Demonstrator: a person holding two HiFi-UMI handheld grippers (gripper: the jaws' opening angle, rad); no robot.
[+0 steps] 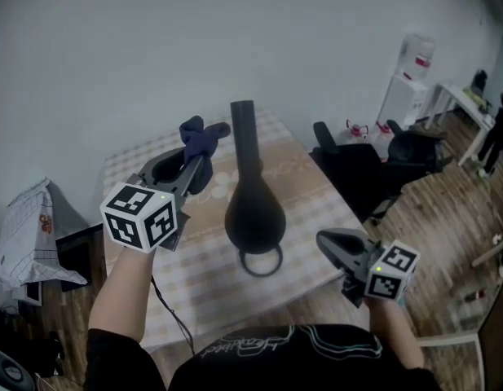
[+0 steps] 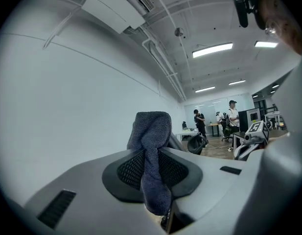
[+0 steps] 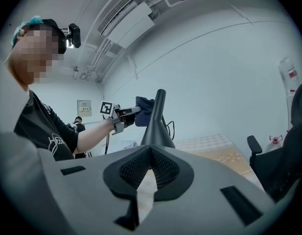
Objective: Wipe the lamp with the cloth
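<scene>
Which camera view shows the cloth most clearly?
The left gripper view: the cloth sits close and central, pinched in the left claw. The head view shows it bunched near the lamp; the right gripper view, small and far.

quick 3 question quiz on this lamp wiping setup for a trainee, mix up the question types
1. True or false: the right gripper holds the cloth.
2. The lamp is: A) upright on the table; B) lying on its side; C) lifted off the table.
3. Fill in: the left gripper has its jaws shut on the ____.

Key: 1 false; 2 A; 3 cloth.
</scene>
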